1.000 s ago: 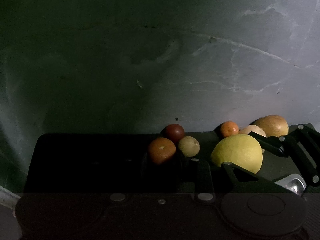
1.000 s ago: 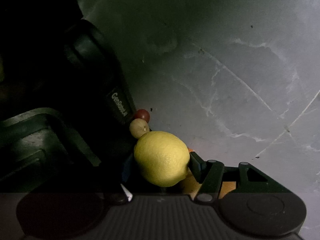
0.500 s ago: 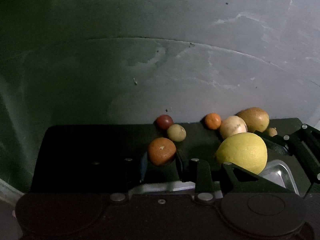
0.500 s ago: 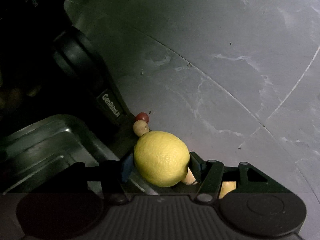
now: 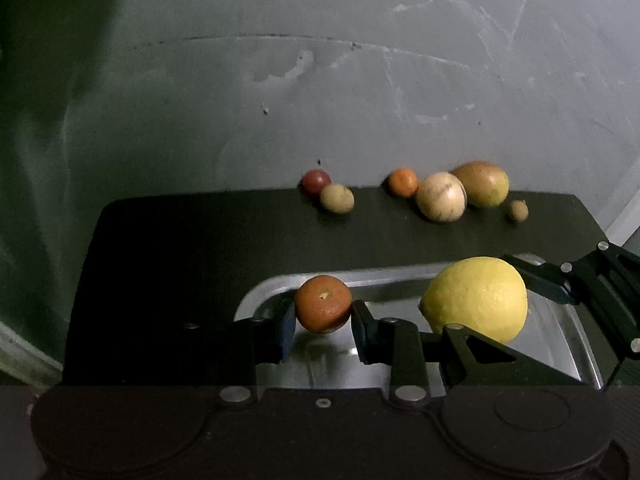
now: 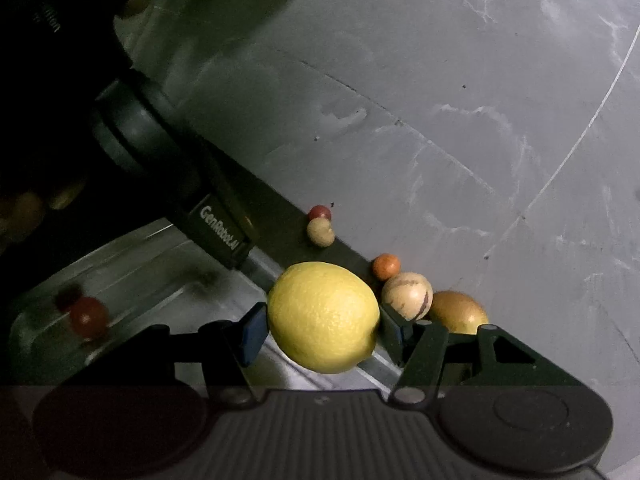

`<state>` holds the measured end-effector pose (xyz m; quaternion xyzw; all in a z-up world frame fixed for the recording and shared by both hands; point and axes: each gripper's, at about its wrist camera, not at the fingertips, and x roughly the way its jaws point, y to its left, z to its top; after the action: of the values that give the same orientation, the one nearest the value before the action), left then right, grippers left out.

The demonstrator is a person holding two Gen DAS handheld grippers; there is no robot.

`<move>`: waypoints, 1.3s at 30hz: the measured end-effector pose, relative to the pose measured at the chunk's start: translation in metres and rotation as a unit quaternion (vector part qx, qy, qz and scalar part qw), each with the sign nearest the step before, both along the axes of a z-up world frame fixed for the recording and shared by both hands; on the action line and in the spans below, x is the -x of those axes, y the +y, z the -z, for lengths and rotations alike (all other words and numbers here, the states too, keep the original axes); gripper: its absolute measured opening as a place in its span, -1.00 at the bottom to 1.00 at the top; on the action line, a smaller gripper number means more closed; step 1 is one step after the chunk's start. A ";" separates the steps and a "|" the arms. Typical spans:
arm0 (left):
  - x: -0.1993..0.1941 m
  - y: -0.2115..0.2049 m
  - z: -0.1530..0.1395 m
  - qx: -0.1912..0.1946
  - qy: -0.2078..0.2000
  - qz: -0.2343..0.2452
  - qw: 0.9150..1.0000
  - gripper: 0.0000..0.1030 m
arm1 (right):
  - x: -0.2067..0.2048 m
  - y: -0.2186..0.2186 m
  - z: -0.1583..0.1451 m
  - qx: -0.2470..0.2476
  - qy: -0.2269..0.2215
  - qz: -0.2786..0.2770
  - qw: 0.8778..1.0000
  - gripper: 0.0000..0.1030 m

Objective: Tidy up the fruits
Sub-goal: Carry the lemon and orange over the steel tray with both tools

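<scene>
My left gripper (image 5: 323, 322) is shut on a small orange tangerine (image 5: 323, 309), held over the near left corner of a metal tray (image 5: 560, 340). My right gripper (image 6: 322, 332) is shut on a large yellow lemon (image 6: 323, 322), which also shows at the right of the left wrist view as the lemon (image 5: 476, 300) above the tray. Along the far edge of the black mat (image 5: 200, 248) lie a dark red fruit (image 5: 316, 181), a pale round fruit (image 5: 337, 198), a second tangerine (image 5: 403, 182), a beige round fruit (image 5: 440, 197), a yellow-brown mango (image 5: 482, 183) and a tiny brown fruit (image 5: 518, 211).
The mat lies on a grey scuffed floor (image 5: 360, 100). In the right wrist view the tray (image 6: 160, 280) holds a reddish fruit (image 6: 89, 317) at its left, and the left gripper's dark body (image 6: 160, 152) crosses above the tray.
Both grippers have lifted and pulled back with their fruits; the metal tray has come into view beneath them, and the row of fruits now lies farther away.
</scene>
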<state>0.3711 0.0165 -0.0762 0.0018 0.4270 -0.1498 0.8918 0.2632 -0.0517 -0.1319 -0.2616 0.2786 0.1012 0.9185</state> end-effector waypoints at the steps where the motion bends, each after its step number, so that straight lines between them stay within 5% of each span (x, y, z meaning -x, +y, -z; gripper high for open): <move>1: 0.002 0.000 0.001 0.000 0.002 0.001 1.000 -0.38 | 0.003 0.001 0.001 -0.001 0.002 0.000 1.000 0.23; 39: 0.029 -0.007 0.016 -0.030 0.032 0.007 0.999 -0.38 | 0.017 -0.003 0.011 -0.060 0.072 0.016 0.995 0.24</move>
<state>0.3421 0.0096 -0.0918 0.0265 0.4591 -0.1434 0.8763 0.2462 -0.0552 -0.1427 -0.1932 0.3415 0.1219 0.9117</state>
